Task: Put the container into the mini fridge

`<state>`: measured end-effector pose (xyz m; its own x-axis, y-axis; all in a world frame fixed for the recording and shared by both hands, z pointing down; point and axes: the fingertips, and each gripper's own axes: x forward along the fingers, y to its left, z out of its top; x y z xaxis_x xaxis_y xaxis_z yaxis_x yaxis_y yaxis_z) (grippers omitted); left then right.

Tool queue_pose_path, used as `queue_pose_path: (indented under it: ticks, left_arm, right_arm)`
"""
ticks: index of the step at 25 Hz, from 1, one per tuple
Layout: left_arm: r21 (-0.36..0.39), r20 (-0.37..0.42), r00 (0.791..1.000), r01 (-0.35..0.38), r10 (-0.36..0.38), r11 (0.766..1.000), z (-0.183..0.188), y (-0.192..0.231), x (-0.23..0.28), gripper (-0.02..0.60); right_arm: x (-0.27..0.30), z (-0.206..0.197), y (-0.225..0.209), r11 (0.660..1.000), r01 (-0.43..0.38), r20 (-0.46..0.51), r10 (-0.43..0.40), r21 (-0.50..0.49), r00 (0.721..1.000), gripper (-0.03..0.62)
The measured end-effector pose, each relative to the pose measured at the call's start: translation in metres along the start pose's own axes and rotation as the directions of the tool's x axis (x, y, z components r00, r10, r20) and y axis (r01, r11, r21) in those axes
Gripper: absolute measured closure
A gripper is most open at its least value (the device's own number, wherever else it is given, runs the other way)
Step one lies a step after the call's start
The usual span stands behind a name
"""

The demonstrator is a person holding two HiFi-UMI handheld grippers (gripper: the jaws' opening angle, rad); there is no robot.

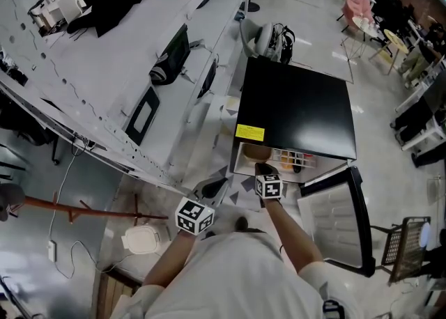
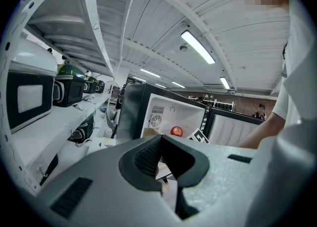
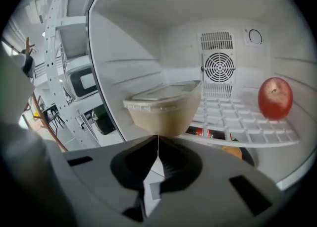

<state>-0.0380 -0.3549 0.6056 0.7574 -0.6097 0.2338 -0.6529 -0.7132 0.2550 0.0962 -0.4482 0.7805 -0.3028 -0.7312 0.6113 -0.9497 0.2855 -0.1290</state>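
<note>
A tan lidded container rests on the white wire shelf inside the mini fridge, at the shelf's left front. My right gripper is shut just in front of the container's base, with nothing between its jaws. In the head view the right gripper reaches into the fridge opening beside the container. My left gripper is shut and empty, held back to the left of the fridge. It shows in the head view as the left gripper.
A red apple sits on the shelf's right side, with cans and an orange item below. The fridge door stands open to the right. White racks with appliances run along the left. A chair stands at the right.
</note>
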Motion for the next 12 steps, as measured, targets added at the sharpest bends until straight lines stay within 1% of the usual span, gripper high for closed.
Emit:
queue_pose_path:
  ticks: [3, 6, 9, 12]
  left_arm:
    - [-0.004, -0.001, 1.000, 0.001, -0.001, 1.000, -0.001, 0.000, 0.001, 0.577]
    - [-0.004, -0.001, 1.000, 0.006, -0.006, 1.000, -0.001, -0.002, 0.002, 0.577]
    - [-0.003, -0.004, 1.000, 0.011, -0.011, 1.000, -0.002, -0.004, 0.003, 0.578]
    - [-0.002, -0.006, 1.000, 0.018, -0.018, 1.000, -0.003, -0.006, 0.003, 0.577]
  right_arm:
    - [0.002, -0.008, -0.002, 1.000, 0.008, -0.050, -0.009, -0.012, 0.999, 0.582]
    - [0.000, -0.014, -0.004, 1.000, 0.012, -0.054, -0.012, -0.009, 0.998, 0.557]
    - [-0.007, -0.012, -0.004, 1.000, 0.026, -0.018, -0.026, -0.012, 0.999, 0.556]
    - [-0.016, -0.003, -0.003, 0.999, 0.048, 0.044, -0.047, -0.024, 0.998, 0.556]
